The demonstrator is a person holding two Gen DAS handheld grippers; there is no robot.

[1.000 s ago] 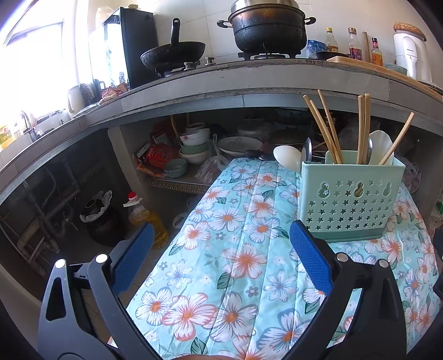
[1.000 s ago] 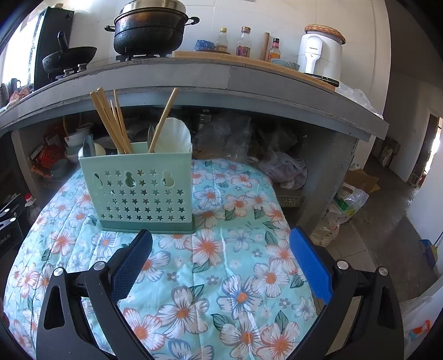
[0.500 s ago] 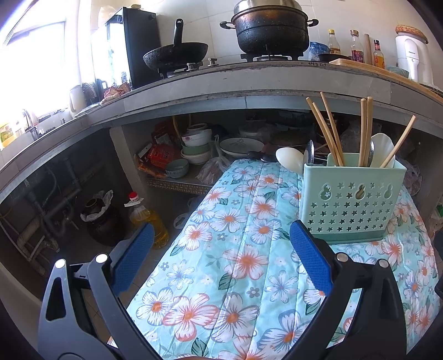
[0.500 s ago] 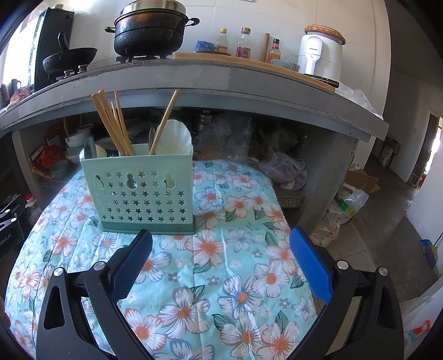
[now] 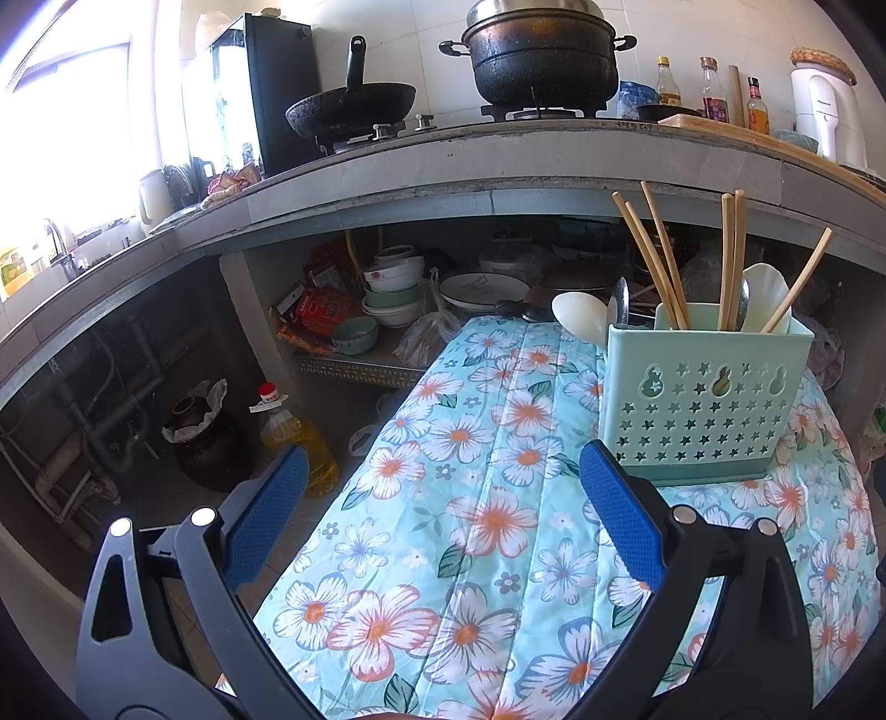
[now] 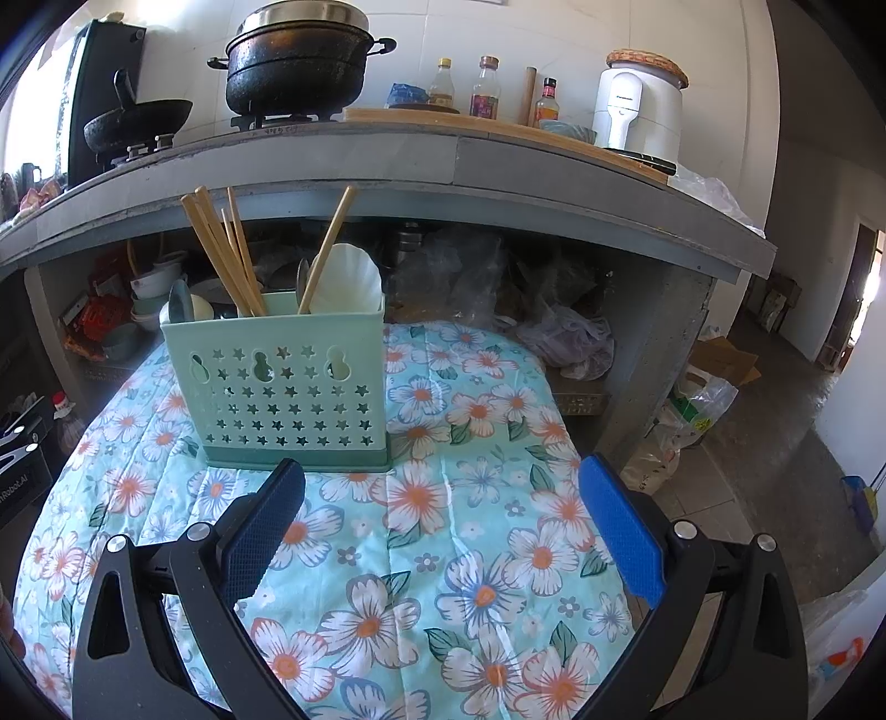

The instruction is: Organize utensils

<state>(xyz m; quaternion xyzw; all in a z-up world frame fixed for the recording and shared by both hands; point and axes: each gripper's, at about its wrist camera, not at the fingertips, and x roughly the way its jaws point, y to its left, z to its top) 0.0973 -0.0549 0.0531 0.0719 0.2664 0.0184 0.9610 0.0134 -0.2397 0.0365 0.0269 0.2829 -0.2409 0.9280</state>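
Note:
A mint-green perforated utensil holder [image 5: 703, 396] [image 6: 282, 399] stands upright on the floral tablecloth [image 5: 487, 509] [image 6: 443, 498]. Several wooden chopsticks [image 5: 659, 260] [image 6: 221, 255], white spoons [image 5: 581, 315] [image 6: 346, 277] and a metal spoon [image 5: 620, 302] stick out of its compartments. My left gripper [image 5: 443, 509] is open, low over the cloth, with the holder ahead and to the right. My right gripper [image 6: 443, 509] is open too, the holder ahead and to its left. Neither gripper holds anything.
A concrete counter [image 5: 443, 166] overhangs the table's far end, carrying a black pot [image 5: 542, 50], a wok [image 5: 351, 108], bottles and a white appliance [image 6: 637, 111]. Bowls and plates [image 5: 393, 299] fill the shelf beneath. An oil bottle [image 5: 299, 437] stands on the floor at left.
Both grippers have drifted slightly back, so the holder sits a little lower and farther right in the left view. Both stay open and the utensils have not moved.

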